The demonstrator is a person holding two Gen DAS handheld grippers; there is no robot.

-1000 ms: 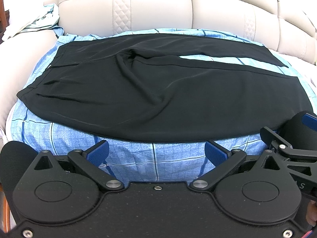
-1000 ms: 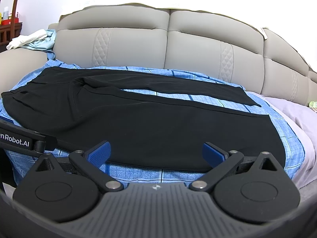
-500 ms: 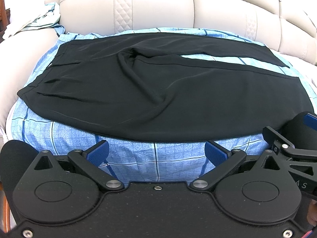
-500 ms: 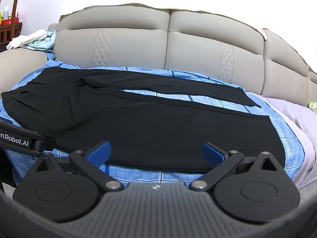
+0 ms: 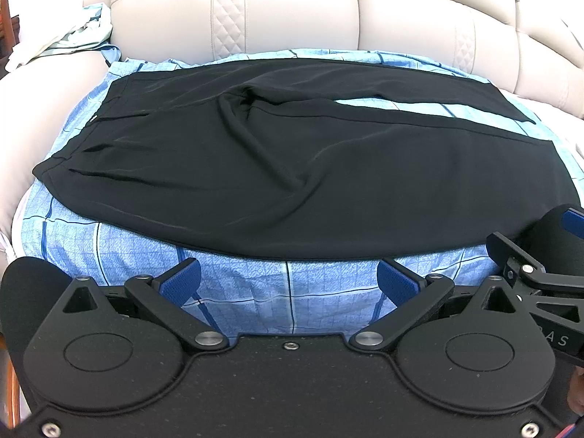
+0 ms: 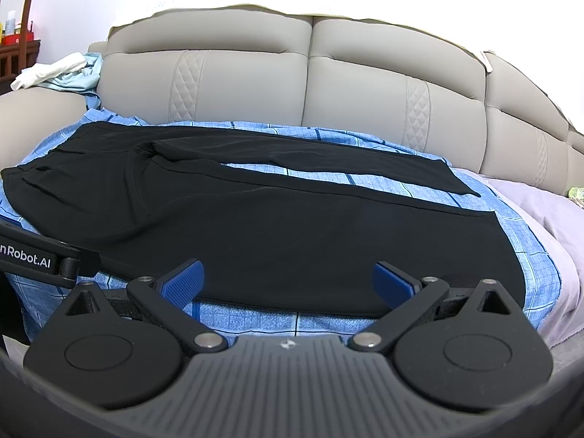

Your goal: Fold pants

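Observation:
Black pants (image 5: 292,168) lie spread flat on a blue checked sheet (image 5: 255,284), waistband at the left, both legs running to the right with a strip of sheet between them. In the right wrist view the pants (image 6: 292,226) fill the middle. My left gripper (image 5: 290,283) hangs open over the sheet just short of the near hem edge of the pants. My right gripper (image 6: 288,279) is open too, its blue pads (image 6: 182,283) level with the near edge of the front leg. Nothing is held by either one.
A beige padded sofa back (image 6: 310,73) rises behind the sheet. Crumpled white and pale blue cloth (image 6: 62,71) sits on the left armrest. A lilac cover (image 6: 547,219) lies at the right. The other gripper's body (image 5: 540,266) shows at the right in the left wrist view.
Both grippers have barely shifted, edging slightly closer to the near edge of the pants. The pants have not moved.

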